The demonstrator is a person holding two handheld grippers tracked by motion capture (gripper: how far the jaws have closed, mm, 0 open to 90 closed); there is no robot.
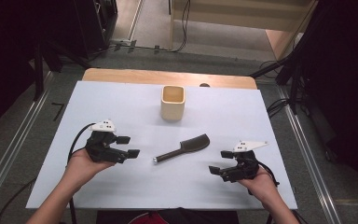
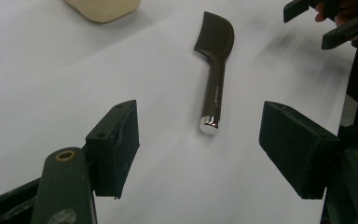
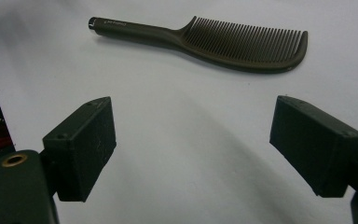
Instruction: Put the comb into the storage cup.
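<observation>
Lying between both spread tongs (image 1: pixel 127 146) (image 1: pixel 220 162) — untouched, seemingly — comb (image 1: pixel 182 148).

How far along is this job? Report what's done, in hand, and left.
Nothing looks done: the dark plastic handled comb lies flat on the white table sheet, apart from the cream square cup. In hand: the left gripper and right gripper flank the comb, both open, touching nothing. Left: probably grasping the comb and moving it.

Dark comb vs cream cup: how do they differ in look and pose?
The dark long-handled comb lies flat on the white table; the cream square cup stands upright, mouth open. The comb is thin and long, the cup squat and boxy. The comb lies between the grippers, the cup farther back. Neither is held.
</observation>
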